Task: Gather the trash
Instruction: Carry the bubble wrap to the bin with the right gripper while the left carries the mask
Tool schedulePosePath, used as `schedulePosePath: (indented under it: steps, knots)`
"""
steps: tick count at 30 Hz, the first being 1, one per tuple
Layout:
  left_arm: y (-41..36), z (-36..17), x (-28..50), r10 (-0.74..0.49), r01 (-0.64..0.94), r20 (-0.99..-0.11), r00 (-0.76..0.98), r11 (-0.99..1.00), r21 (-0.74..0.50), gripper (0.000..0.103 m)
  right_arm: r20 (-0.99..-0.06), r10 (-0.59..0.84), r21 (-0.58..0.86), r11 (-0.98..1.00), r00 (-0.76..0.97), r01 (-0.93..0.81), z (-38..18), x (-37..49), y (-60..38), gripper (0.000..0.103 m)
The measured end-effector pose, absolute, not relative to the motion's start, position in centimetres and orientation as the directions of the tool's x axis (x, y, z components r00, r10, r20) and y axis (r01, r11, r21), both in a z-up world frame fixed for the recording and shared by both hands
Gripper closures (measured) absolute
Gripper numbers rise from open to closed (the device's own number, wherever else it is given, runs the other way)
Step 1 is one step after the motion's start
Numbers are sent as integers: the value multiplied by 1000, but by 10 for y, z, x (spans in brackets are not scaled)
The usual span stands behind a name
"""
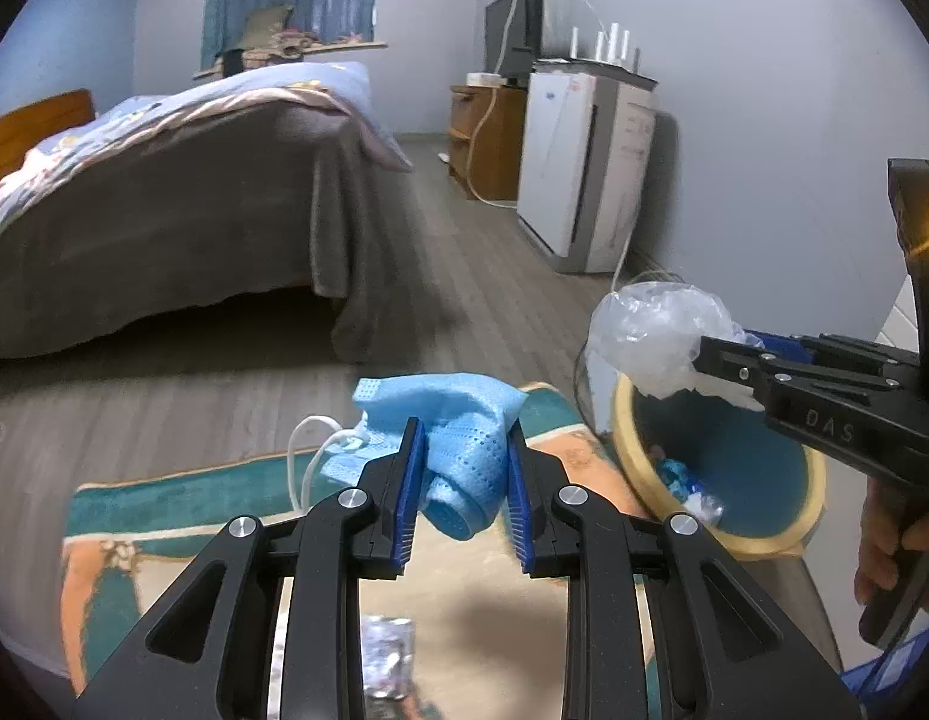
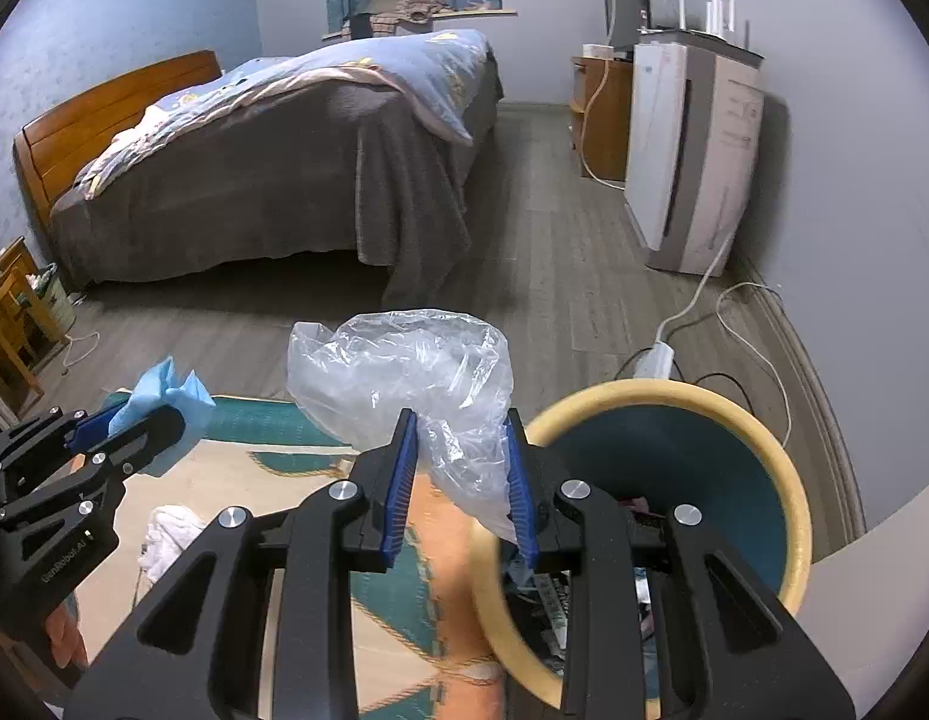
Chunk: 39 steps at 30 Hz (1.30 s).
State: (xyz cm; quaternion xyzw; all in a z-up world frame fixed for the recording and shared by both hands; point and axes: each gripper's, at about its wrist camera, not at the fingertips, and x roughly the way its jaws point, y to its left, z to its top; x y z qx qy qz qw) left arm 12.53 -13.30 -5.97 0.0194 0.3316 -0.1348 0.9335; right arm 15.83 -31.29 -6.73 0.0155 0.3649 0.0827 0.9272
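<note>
My left gripper (image 1: pixel 464 450) is shut on a crumpled blue face mask (image 1: pixel 458 420) with white ear loops, held above the rug. It also shows in the right wrist view (image 2: pixel 158 408). My right gripper (image 2: pixel 461 438) is shut on a clear plastic bag (image 2: pixel 404 372), held just left of the rim of the bin (image 2: pixel 788 480), which is yellow-rimmed, teal inside and holds some trash. In the left wrist view the bag (image 1: pixel 650 330) hangs over the bin's (image 1: pixel 632 456) near-left rim.
A patterned teal and orange rug (image 2: pixel 320 426) lies below. A crumpled foil piece (image 1: pixel 389 654) and a white wad (image 2: pixel 170 534) lie on it. A bed (image 2: pixel 320 144), a white appliance (image 2: pixel 692 150) and a power strip with cables (image 2: pixel 656 360) stand around.
</note>
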Motion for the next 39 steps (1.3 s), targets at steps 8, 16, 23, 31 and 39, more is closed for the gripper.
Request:
schedulePosePath:
  steps: [8,16,23,31,39]
  knots:
    - [-181,-64,132,-282,325,-629,724,945,-50,76,-682,130,88,992,720,-95,-75,151,-356,75]
    - [-224,-65,133,-323,394,-629,707,919,-29,76,-692,98,119,993,716,-20,-84,143,-401,75]
    - [-251,-66,136,-357,432,-629,691,901,-37,76,-699,74,133,991,712,28,-90,143,-426,75]
    - [-276,-76,139,-386,465,-640,664,884,-51,76,-709,52,141,988,703,69,-98,142,-447,75]
    - [-298,-83,137,-419,494,-645,639,866,-74,76,-721,26,154,980,692,123,-109,141,-472,75]
